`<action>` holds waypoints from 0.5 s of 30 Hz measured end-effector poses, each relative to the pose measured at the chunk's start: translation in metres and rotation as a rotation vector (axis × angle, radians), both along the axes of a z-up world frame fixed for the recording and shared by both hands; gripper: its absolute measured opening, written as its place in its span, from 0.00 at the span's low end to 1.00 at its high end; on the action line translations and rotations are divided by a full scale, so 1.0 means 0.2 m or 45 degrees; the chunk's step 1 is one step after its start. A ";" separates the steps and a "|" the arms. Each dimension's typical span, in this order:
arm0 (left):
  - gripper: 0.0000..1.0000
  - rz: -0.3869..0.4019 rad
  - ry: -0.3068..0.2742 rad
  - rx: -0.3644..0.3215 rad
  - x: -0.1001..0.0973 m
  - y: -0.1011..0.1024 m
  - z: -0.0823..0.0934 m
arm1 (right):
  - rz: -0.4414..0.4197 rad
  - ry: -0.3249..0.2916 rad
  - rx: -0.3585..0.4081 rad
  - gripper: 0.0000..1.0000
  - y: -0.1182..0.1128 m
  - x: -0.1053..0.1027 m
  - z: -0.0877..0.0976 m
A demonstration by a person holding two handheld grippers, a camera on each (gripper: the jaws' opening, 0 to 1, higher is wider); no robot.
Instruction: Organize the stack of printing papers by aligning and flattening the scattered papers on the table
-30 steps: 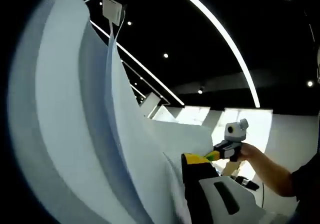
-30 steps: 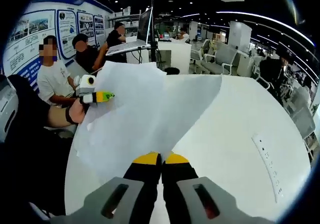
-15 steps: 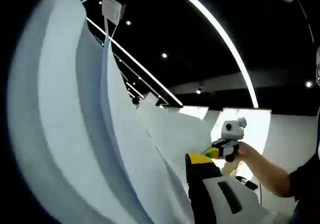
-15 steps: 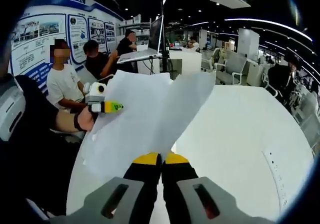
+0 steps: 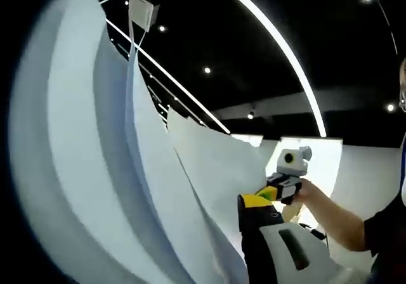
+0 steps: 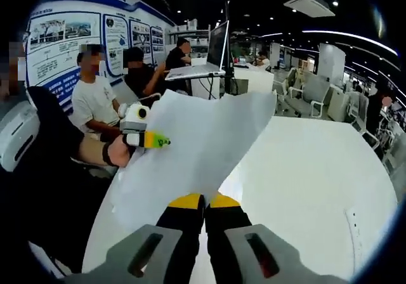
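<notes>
A bundle of white printing papers (image 6: 190, 144) is held up off the white table (image 6: 317, 170), fanned and bent. My right gripper (image 6: 204, 200) is shut on its near edge, yellow tips pressed together. My left gripper (image 6: 160, 141), held by a hand, pinches the papers' left edge. In the left gripper view the papers (image 5: 95, 170) curve tall and close across the left side. They hide one jaw of my left gripper (image 5: 248, 200). My right gripper (image 5: 271, 190) grips the far corner of the sheets there.
Several people sit behind the table at the left, under wall posters (image 6: 76, 30). A laptop on a stand (image 6: 203, 62) rises beyond the papers. Office chairs (image 6: 311, 94) stand at the back right. The person's sleeve (image 6: 38, 170) is at the left.
The two grippers have drawn closer together, still holding the papers. The sheets have bowed and risen higher in the left gripper view. Both cameras have tilted upward a little.
</notes>
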State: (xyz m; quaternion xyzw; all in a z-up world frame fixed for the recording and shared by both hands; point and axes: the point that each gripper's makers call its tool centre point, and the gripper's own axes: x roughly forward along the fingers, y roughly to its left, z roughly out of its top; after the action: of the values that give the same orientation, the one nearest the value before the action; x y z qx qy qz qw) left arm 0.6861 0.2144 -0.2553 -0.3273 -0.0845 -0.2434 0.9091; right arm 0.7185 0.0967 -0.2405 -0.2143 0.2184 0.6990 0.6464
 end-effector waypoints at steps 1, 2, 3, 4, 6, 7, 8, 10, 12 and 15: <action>0.30 -0.005 -0.004 -0.003 0.00 0.00 0.00 | 0.004 -0.003 -0.002 0.00 0.00 0.00 0.00; 0.31 -0.011 -0.003 -0.004 0.00 -0.01 0.00 | 0.004 -0.003 -0.004 0.00 0.01 0.00 -0.01; 0.32 -0.010 0.002 0.005 0.00 -0.01 0.00 | 0.008 -0.001 -0.005 0.00 0.01 -0.01 -0.01; 0.32 -0.005 0.010 0.016 0.00 -0.01 0.00 | 0.012 0.001 -0.005 0.00 0.02 -0.01 -0.01; 0.33 -0.005 0.009 0.025 0.00 -0.02 0.00 | 0.015 0.001 0.000 0.00 0.03 -0.01 -0.02; 0.33 -0.008 0.006 0.025 0.00 -0.02 0.00 | 0.015 0.003 0.001 0.00 0.03 -0.01 -0.02; 0.34 -0.012 0.005 0.027 0.00 -0.02 0.00 | 0.019 0.016 0.003 0.00 0.03 -0.01 -0.02; 0.34 -0.014 0.004 0.041 0.00 -0.03 0.00 | 0.033 0.020 0.008 0.00 0.04 -0.01 -0.02; 0.34 -0.020 0.004 0.047 0.00 -0.04 0.00 | 0.041 0.017 0.007 0.00 0.05 -0.01 -0.02; 0.34 -0.028 0.006 0.045 0.00 -0.04 0.00 | 0.051 0.018 0.016 0.00 0.09 -0.03 -0.02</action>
State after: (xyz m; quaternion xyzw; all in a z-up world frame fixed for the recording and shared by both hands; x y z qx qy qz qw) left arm 0.6854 0.2064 -0.2557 -0.3127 -0.0747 -0.2540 0.9122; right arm 0.7131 0.1138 -0.2451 -0.2098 0.2142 0.7146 0.6320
